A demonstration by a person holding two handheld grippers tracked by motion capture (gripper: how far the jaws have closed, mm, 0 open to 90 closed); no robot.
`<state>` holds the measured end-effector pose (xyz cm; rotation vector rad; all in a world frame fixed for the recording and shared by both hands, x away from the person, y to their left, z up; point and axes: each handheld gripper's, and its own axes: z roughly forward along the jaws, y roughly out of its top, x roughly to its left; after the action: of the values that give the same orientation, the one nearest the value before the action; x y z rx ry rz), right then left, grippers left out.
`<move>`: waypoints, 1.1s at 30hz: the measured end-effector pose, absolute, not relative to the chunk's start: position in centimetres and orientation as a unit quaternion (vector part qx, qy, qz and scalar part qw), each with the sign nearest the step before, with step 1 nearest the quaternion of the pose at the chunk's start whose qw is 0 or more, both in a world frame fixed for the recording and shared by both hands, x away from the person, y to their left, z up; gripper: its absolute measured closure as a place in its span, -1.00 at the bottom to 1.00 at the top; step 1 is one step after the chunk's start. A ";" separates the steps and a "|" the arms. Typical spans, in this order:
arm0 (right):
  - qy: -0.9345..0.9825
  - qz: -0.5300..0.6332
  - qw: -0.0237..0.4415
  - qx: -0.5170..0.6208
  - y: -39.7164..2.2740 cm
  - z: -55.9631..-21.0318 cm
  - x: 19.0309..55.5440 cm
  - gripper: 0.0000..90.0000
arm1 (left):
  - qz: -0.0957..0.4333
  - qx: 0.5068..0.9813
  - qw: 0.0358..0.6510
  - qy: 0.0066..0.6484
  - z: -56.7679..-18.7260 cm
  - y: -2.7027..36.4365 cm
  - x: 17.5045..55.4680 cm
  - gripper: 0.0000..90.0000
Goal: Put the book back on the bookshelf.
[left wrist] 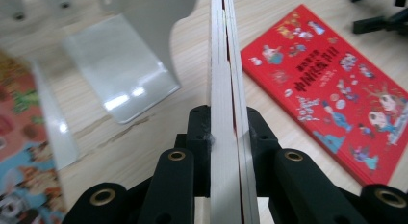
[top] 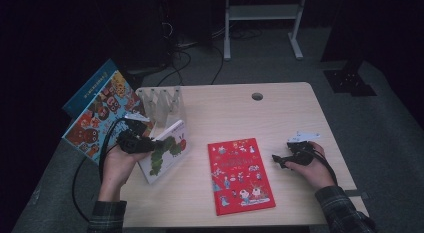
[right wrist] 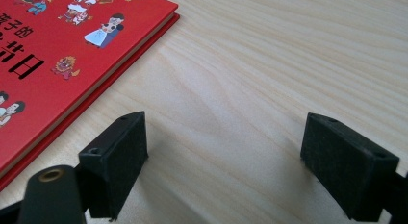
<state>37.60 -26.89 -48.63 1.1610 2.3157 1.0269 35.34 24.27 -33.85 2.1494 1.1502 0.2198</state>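
Left hand-held gripper [left wrist: 226,137] clamps white book [left wrist: 226,89] beside clear rack [left wrist: 139,56] (right hand-held gripper [right wrist: 223,156] gapes empty)

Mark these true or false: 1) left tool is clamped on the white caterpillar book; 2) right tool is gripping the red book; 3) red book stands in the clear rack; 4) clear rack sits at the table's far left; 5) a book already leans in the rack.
1) True: the left tool has its jaws pressed on both sides of the white caterpillar book.
2) False: the right tool is open over bare table, beside the red book.
3) False: the red book lies flat on the table.
4) True: the clear rack stands near the far left corner.
5) False: its slots look empty.
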 end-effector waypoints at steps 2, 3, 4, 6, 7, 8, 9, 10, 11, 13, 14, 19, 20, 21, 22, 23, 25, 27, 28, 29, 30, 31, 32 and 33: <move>0.818 0.363 0.177 0.410 -26.9 -48.6 37.6 -0.66 | 0.086 0.827 0.339 0.441 -33.9 24.5 35.4 0.69; 0.818 0.363 0.177 0.410 -26.9 -48.6 37.6 -0.66 | 0.084 0.823 0.343 0.445 -33.8 24.8 35.5 0.69; 0.818 0.363 0.177 0.410 -26.9 -48.6 37.6 -0.66 | 0.083 0.826 0.340 0.442 -33.7 25.0 35.5 0.69; 0.818 0.363 0.177 0.410 -26.9 -48.6 37.6 -0.66 | 0.080 0.822 0.346 0.445 -33.6 25.5 35.5 0.69; 0.818 0.363 0.177 0.410 -26.9 -48.6 37.6 -0.66 | 0.082 0.822 0.346 0.445 -33.5 25.7 35.4 0.69; 0.818 0.363 0.177 0.410 -26.9 -48.6 37.6 -0.66 | 0.083 0.821 0.346 0.446 -33.4 25.9 35.4 0.69; 0.818 0.363 0.177 0.410 -26.9 -48.6 37.6 -0.66 | 0.084 0.819 0.347 0.449 -33.4 26.1 35.3 0.69; 0.818 0.363 0.177 0.410 -26.9 -48.6 37.6 -0.66 | 0.084 0.819 0.347 0.449 -33.4 26.1 35.3 0.69; 0.818 0.363 0.177 0.410 -26.9 -48.6 37.6 -0.66 | 0.084 0.818 0.347 0.451 -33.3 26.2 35.3 0.69; 0.818 0.363 0.177 0.410 -26.9 -48.6 37.6 -0.66 | 0.093 0.814 0.344 0.459 -33.4 26.6 35.5 0.69; 0.818 0.363 0.177 0.410 -26.9 -48.6 37.6 -0.66 | 0.093 0.814 0.344 0.459 -33.4 26.6 35.5 0.69; 0.818 0.363 0.177 0.411 -26.9 -48.6 37.6 -0.66 | 0.109 0.806 0.339 0.473 -34.3 26.8 36.6 0.69; 0.818 0.363 0.177 0.411 -26.9 -48.6 37.6 -0.66 | 0.114 0.804 0.340 0.475 -34.4 26.7 36.8 0.69; 0.818 0.363 0.177 0.411 -26.9 -48.6 37.6 -0.66 | 0.118 0.802 0.340 0.477 -34.5 26.7 37.0 0.69; 0.818 0.363 0.177 0.411 -26.9 -48.6 37.6 -0.66 | 0.118 0.802 0.340 0.477 -34.5 26.7 37.0 0.69; 0.818 0.362 0.177 0.411 -26.9 -48.6 37.6 -0.66 | 0.125 0.798 0.342 0.480 -34.8 26.5 37.5 0.69; 0.818 0.362 0.177 0.411 -26.9 -48.6 37.6 -0.66 | 0.130 0.797 0.339 0.482 -35.0 26.2 38.0 0.69; 0.818 0.362 0.177 0.411 -26.9 -48.6 37.6 -0.66 | 0.137 0.794 0.339 0.485 -35.2 25.7 38.6 0.69; 0.818 0.362 0.177 0.411 -26.9 -48.6 37.6 -0.66 | 0.140 0.793 0.340 0.486 -35.3 25.4 38.9 0.69; 0.817 0.362 0.177 0.411 -26.9 -48.6 37.6 -0.66 | 0.143 0.791 0.340 0.488 -35.5 25.2 39.2 0.69; 0.817 0.362 0.177 0.411 -26.9 -48.6 37.6 -0.66 | 0.143 0.791 0.340 0.488 -35.5 25.2 39.2 0.69; 0.818 0.362 0.177 0.411 -26.9 -48.6 37.6 -0.66 | 0.152 0.791 0.338 0.486 -35.7 24.7 39.8 0.69; 0.818 0.362 0.177 0.411 -26.9 -48.6 37.6 -0.66 | 0.152 0.791 0.338 0.486 -35.7 24.7 39.8 0.69; 0.818 0.362 0.177 0.411 -26.9 -48.6 37.6 -0.66 | 0.156 0.790 0.335 0.490 -36.1 24.3 40.4 0.69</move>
<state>37.59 -26.90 -48.64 1.1634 2.3136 1.0253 40.36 24.28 -36.09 2.0604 1.2775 0.4074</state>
